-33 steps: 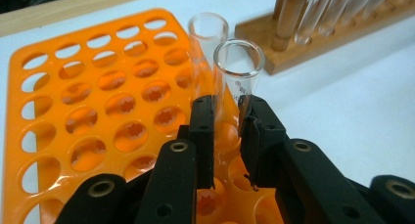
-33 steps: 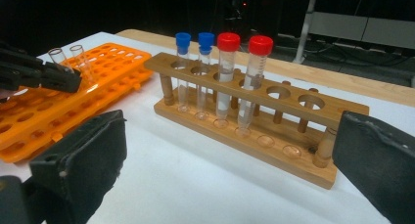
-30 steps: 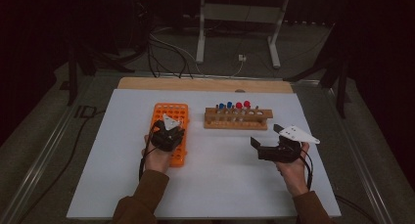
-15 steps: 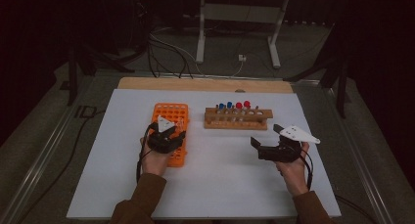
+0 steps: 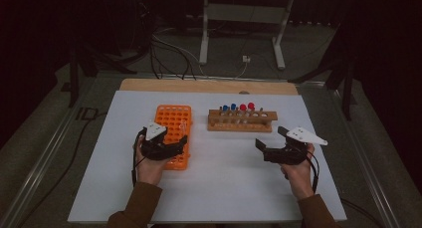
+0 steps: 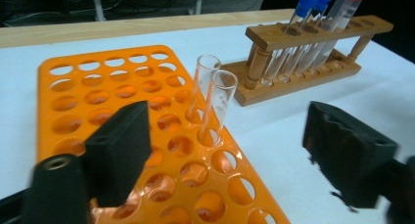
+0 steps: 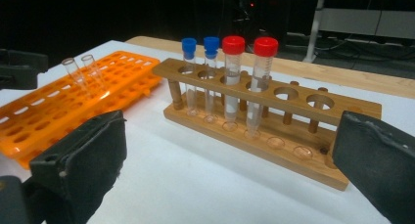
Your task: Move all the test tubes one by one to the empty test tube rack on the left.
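White covering lies over the bench, with dark floor and cables behind it. Two clear uncapped tubes stand, a little tilted, in the orange rack, in holes at its edge nearest to the wooden rack. The left tongs are over the near end of the orange rack; their jaws have just been opening, stand wide, and grasp nothing. The right tongs, well apart from the orange rack, are released too.

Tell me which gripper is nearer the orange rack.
Left. The left gripper hovers over the orange rack's near end, jaws open; the right gripper hangs apart, nearer the wooden rack.
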Available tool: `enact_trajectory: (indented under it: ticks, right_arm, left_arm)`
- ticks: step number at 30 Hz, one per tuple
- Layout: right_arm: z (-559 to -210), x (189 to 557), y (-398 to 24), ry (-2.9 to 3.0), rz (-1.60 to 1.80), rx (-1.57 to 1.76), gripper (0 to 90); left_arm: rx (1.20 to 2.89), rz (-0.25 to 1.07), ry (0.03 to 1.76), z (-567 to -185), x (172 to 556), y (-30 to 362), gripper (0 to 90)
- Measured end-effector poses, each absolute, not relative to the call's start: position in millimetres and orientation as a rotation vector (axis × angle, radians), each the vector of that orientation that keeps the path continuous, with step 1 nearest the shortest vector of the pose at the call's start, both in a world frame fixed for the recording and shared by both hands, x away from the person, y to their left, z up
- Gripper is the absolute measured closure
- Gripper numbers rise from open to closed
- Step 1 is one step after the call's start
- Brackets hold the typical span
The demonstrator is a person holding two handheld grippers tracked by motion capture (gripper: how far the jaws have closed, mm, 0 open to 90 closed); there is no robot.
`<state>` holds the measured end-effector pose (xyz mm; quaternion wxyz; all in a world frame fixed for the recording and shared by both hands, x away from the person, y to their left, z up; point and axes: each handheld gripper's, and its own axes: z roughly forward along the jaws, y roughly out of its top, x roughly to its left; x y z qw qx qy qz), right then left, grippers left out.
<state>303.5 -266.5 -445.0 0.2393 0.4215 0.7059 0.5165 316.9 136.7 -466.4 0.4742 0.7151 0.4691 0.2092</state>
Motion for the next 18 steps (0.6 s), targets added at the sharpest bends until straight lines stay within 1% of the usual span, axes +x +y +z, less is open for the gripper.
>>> enact_trajectory:
  ticks: [2,7,9,13,18]
  right_arm:
    - [-443.9,304.3,-267.0,1.934,1.421,1.158,0.0]
    - [-437.7,305.6,-266.5,1.934,1.446,1.135,0.0]
    - [-434.2,306.9,-265.0,1.936,1.443,1.118,0.0]
    - [-428.2,316.0,-260.8,1.939,1.43,1.095,0.0]
    - [-424.3,335.0,-256.4,1.958,1.387,1.135,0.6]
  left_arm:
    - [1.752,0.512,1.135,-465.3,312.4,139.8,15.6]
    - [1.721,0.493,1.14,-464.8,306.5,144.8,1.4]
    - [1.693,0.504,1.138,-462.3,304.9,146.5,0.6]
    - [1.704,0.545,1.116,-457.8,301.5,148.4,0.5]
    - [1.664,0.544,1.126,-455.9,299.7,155.5,0.5]
